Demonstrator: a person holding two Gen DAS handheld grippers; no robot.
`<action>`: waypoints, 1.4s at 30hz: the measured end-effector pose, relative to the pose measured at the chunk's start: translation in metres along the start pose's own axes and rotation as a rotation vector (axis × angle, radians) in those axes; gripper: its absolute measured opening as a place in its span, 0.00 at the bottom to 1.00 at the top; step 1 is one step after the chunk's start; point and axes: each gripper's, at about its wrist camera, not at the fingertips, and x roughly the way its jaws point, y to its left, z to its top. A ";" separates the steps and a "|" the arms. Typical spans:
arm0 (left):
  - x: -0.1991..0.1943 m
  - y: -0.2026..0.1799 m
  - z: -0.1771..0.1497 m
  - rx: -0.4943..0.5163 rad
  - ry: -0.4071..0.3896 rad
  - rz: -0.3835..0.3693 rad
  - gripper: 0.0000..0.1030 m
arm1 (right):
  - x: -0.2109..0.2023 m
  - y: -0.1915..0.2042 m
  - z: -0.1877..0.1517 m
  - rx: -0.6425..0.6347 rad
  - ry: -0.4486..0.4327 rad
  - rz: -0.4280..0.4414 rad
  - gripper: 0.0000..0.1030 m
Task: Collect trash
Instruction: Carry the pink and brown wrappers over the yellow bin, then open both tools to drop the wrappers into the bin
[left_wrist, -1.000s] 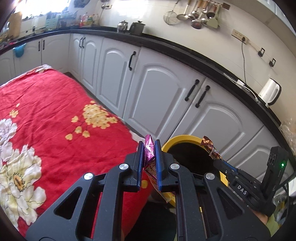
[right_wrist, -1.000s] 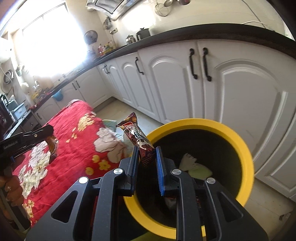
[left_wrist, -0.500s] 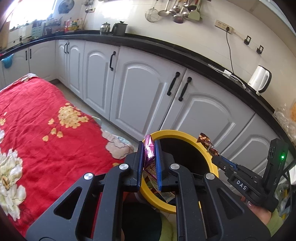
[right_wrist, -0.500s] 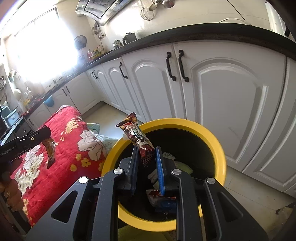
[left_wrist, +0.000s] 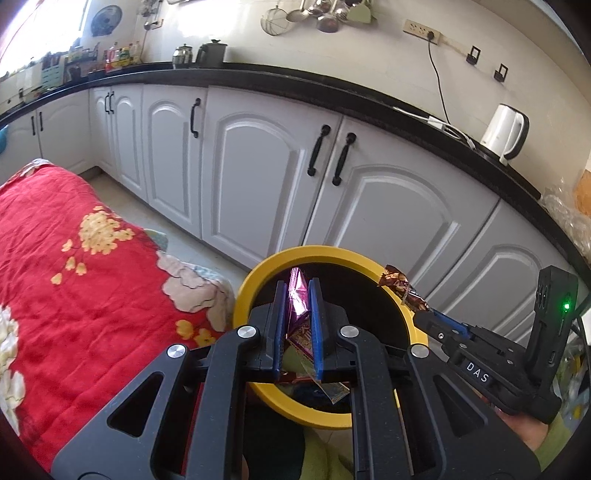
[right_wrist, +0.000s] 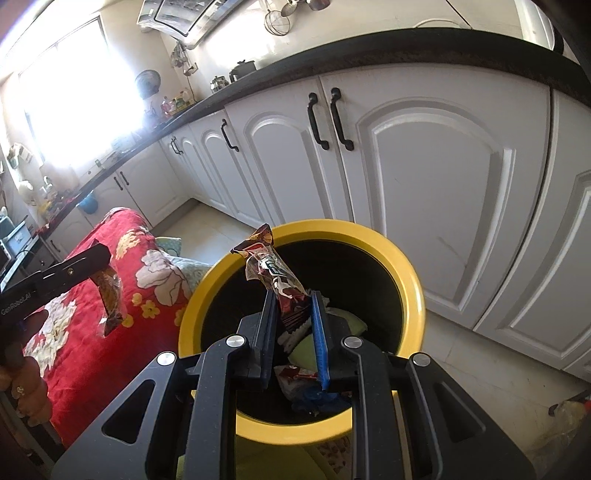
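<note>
A: What is sitting nearest the left camera?

B: The left gripper (left_wrist: 298, 291) is pinching a shiny pink snack wrapper (left_wrist: 297, 295) between its blue pads, jaws nearly closed on the thin foil. The wrapper's lower end is hanging out under the fingers, over the near rim of the yellow trash bin (left_wrist: 258, 275).

A: And the right one?

B: The right gripper (right_wrist: 293, 304) is clamping a dark red-brown candy wrapper (right_wrist: 271, 267), jaws narrowed onto it. The wrapper is sticking up and leaning left, above the bin's (right_wrist: 413, 280) open mouth. Down inside, crumpled white and pale green trash (right_wrist: 332, 325) is lying on the bottom.

A: What is lying beside the bin?

B: A red floral blanket (left_wrist: 74, 280) is spreading out to its left, its edge just beside the rim. In the right view, a person's hand (right_wrist: 26, 384) is gripping the left tool over that blanket.

A: Farther back?

B: White cabinet doors (left_wrist: 255, 173) with black handles are standing behind the bin under a black countertop (left_wrist: 332, 92). A white electric kettle (left_wrist: 504, 133) is sitting on it, with ladles (left_wrist: 325, 14) hanging on the wall.
</note>
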 end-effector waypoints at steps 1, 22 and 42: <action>0.002 -0.002 0.000 0.005 0.001 -0.001 0.07 | 0.000 -0.002 -0.001 0.002 0.001 -0.003 0.17; 0.048 -0.012 -0.007 0.039 0.049 -0.030 0.10 | 0.026 -0.004 -0.017 -0.023 0.093 -0.033 0.20; 0.064 0.000 -0.002 -0.009 0.097 -0.026 0.31 | 0.026 -0.004 -0.016 -0.021 0.087 -0.053 0.33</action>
